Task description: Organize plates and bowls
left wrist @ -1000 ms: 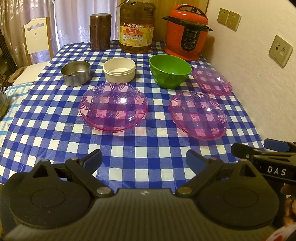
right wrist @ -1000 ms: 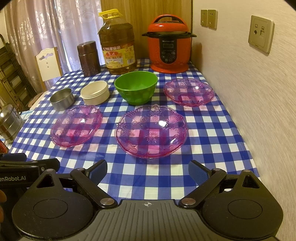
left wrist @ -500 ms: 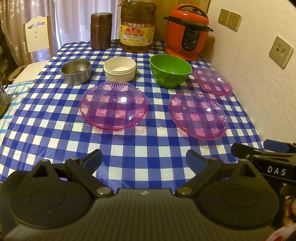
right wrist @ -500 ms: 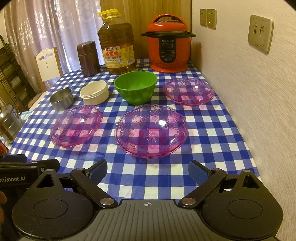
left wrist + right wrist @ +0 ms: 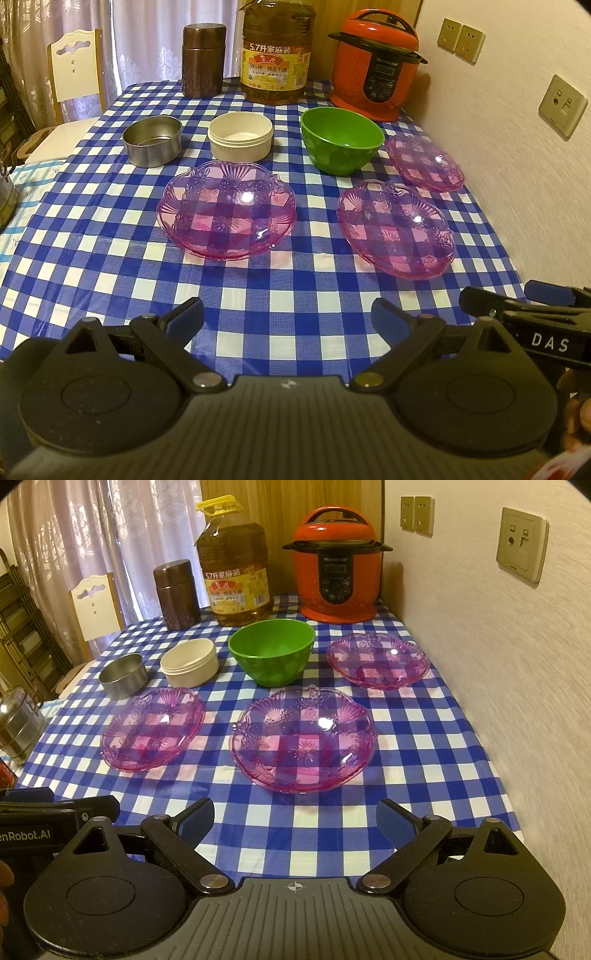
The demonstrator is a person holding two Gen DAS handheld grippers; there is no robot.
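Observation:
Three pink glass plates lie on the checked tablecloth: a left plate, a middle plate and a far right plate. Behind them stand a steel bowl, a cream bowl and a green bowl. My left gripper is open and empty over the near table edge, before the left plate. My right gripper is open and empty, before the middle plate.
A brown canister, a large oil bottle and a red pressure cooker stand at the back. The wall runs along the right edge. A chair and a steel container are on the left.
Both grippers have drifted very slightly; the left view has shifted a little toward the table. Nothing on the table has moved.

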